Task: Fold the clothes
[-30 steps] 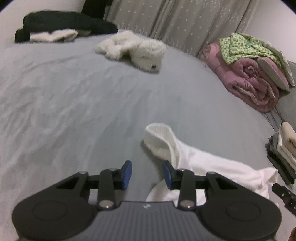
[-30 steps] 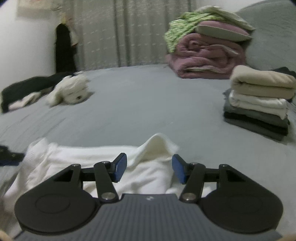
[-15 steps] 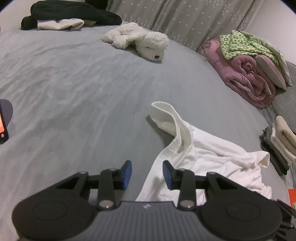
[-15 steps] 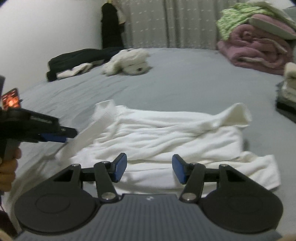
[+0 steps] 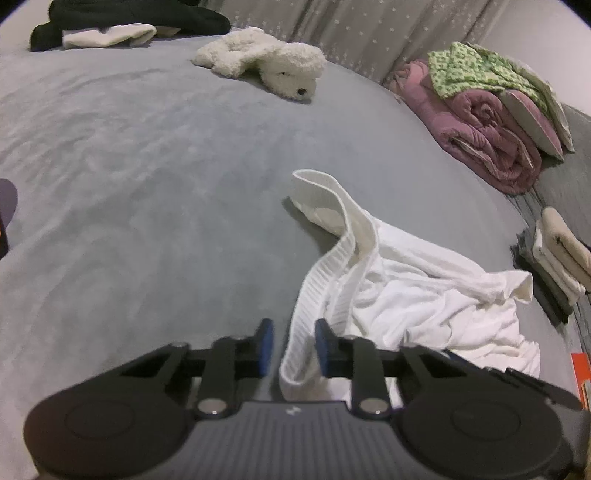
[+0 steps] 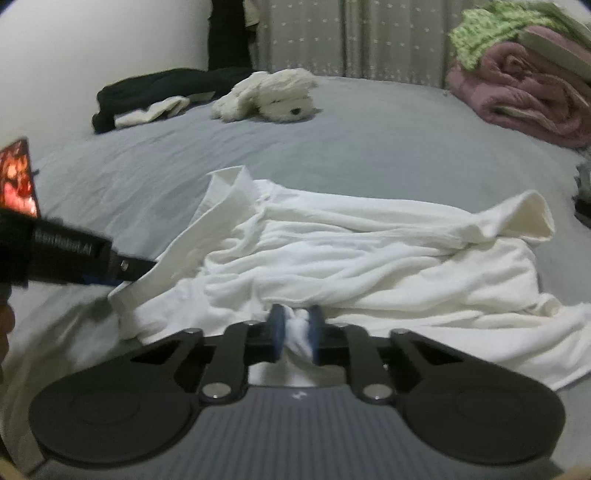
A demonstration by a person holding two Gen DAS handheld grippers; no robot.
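On the grey bed sheet: a crumpled white sweater is spread, and it is taken as the landmark.
Ribbed hem: a ribbed hem band of the sweater is seen to run from the far cuff toward the left gripper.
Left gripper: the jaws stand partly apart, with the hem band between the blue pads; whether the band is pressed by them cannot be told.
Right gripper: the jaws are nearly closed, and a small bunch of the near edge of the sweater is pinched between the pads.
Beyond the sweater: a white plush dog is laid on the sheet, well apart; behind it, dark clothes with a pale garment are seen.
Right of the sweater: a rolled pink blanket is placed under a green patterned cloth; a stack of folded clothes is found nearer.
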